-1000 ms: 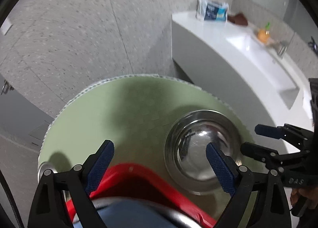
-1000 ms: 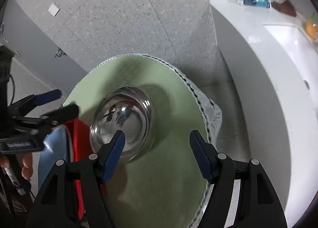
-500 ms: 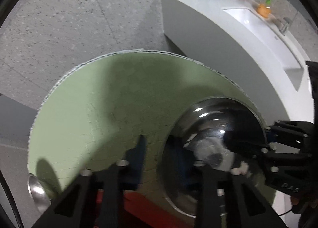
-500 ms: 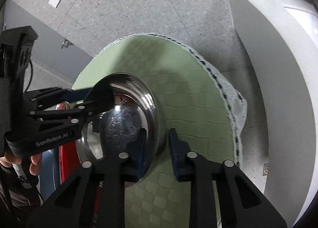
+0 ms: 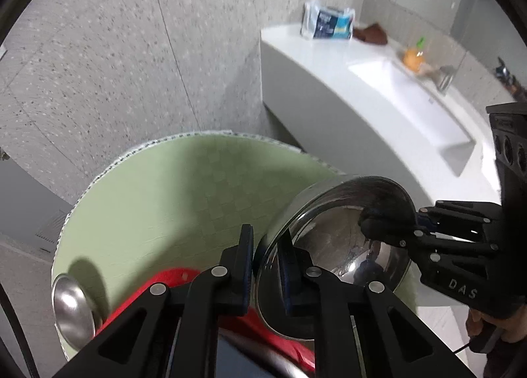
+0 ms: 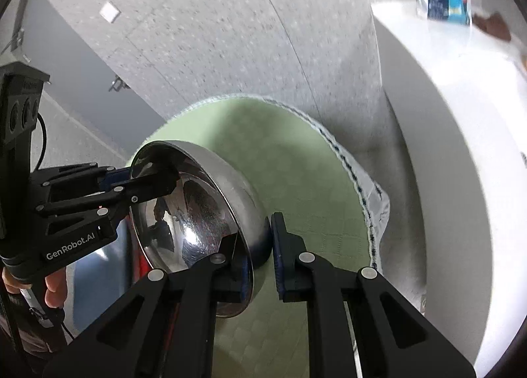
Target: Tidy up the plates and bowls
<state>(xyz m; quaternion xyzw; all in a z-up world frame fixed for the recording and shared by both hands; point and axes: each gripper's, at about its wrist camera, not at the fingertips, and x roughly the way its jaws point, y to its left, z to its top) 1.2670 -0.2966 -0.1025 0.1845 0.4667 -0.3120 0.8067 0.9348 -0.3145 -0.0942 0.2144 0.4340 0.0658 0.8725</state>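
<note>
A shiny steel bowl [image 5: 339,246] is held off the round green table [image 5: 184,200] by both grippers. My left gripper [image 5: 266,266] is shut on its near rim. My right gripper [image 6: 260,253] is shut on the opposite rim of the bowl [image 6: 197,206], and it also shows in the left wrist view [image 5: 392,223]. The left gripper shows in the right wrist view [image 6: 145,180] clamped on the far rim. A second small steel bowl [image 5: 72,305] sits at the table's left edge. A red rack [image 5: 178,279] lies under the left gripper.
A white counter [image 5: 329,62] with a sink [image 5: 415,104] stands to the right, carrying a blue-white packet [image 5: 329,24], a brown cloth [image 5: 370,34] and an orange bottle [image 5: 413,57]. The green cloth's trimmed edge [image 6: 362,187] hangs off the table's right side. Speckled grey floor surrounds the table.
Both grippers came down open around the bowl, shut on its opposite rims, and have lifted it off the table and tilted it.
</note>
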